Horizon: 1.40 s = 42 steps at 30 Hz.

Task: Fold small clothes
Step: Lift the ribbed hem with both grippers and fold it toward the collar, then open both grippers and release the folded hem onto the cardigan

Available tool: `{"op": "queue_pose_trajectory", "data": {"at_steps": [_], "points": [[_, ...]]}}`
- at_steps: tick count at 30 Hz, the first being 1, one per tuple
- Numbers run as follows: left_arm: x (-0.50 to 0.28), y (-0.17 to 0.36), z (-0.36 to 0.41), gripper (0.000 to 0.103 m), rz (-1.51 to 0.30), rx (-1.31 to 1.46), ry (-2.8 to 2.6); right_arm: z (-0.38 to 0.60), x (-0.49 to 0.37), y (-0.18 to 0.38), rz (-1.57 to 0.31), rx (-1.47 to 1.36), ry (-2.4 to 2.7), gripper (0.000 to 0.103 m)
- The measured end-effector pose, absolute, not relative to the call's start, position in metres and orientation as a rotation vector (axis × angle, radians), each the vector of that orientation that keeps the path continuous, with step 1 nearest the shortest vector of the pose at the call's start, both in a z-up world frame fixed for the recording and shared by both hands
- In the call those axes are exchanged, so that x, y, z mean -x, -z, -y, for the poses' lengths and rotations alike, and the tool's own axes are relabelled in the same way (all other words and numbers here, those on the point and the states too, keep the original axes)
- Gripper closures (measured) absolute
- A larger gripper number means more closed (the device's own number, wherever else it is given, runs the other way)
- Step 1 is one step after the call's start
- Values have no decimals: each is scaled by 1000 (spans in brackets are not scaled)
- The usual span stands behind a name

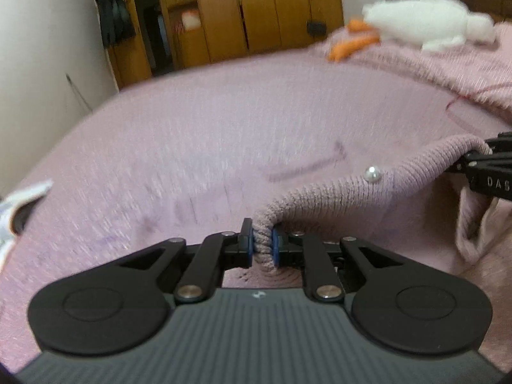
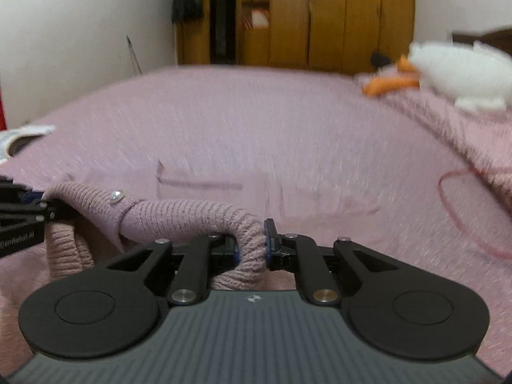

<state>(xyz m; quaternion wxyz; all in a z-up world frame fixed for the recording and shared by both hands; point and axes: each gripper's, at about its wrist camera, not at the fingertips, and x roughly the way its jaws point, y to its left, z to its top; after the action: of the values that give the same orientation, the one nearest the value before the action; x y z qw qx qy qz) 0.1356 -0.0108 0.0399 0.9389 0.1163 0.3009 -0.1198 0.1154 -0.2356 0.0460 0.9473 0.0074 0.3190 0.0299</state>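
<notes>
Left wrist: left gripper (image 1: 263, 242) and right gripper (image 2: 251, 245) pinch pink knit garment (image 1: 336, 188)

I have the knit garment (image 1: 348, 192) on the bed (image 1: 192, 134), its ribbed edge stretched between my two grippers. My left gripper (image 1: 263, 244) pinches one end, my right gripper (image 2: 251, 246) pinches the other end. A button (image 1: 372, 173) sits on the edge between them. The plush toy (image 1: 425, 20) lies far behind, to the right. The wardrobe (image 2: 320, 16) stands behind the bed.
</notes>
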Motion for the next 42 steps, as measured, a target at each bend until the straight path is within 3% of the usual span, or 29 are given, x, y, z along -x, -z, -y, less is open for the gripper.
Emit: {"op": "queue_pose_trajectory", "data": {"at_steps": [3,4,5,12,17,21,26,37,42], "points": [[-156,-13,10,80,-675,-217,211,233,-133,-18,-721,2,-64,87],[-159,-7,9,70,-673,-203,197,233,-134,-13,-706,1,-72,80],[-162,-4,9,66,-675,-188,182,232,-135,-10,-702,1,-76,77],[-163,-4,5,66,-696,-155,180,238,-139,-10,-714,-47,-84,74],[-160,-17,5,64,-720,-172,173,250,-128,-25,-711,-105,-108,56],[-149,-32,6,64,-705,-218,177,254,-111,-43,-669,-106,-119,52],[-134,-52,-1,64,-693,-221,200,256,-92,-58,-648,-65,-133,40],[-97,-70,-21,66,-732,-271,225,253,-40,-82,-663,16,-150,36],[-74,-65,-31,63,-757,-326,236,249,-18,-85,-682,33,-190,26]]}}
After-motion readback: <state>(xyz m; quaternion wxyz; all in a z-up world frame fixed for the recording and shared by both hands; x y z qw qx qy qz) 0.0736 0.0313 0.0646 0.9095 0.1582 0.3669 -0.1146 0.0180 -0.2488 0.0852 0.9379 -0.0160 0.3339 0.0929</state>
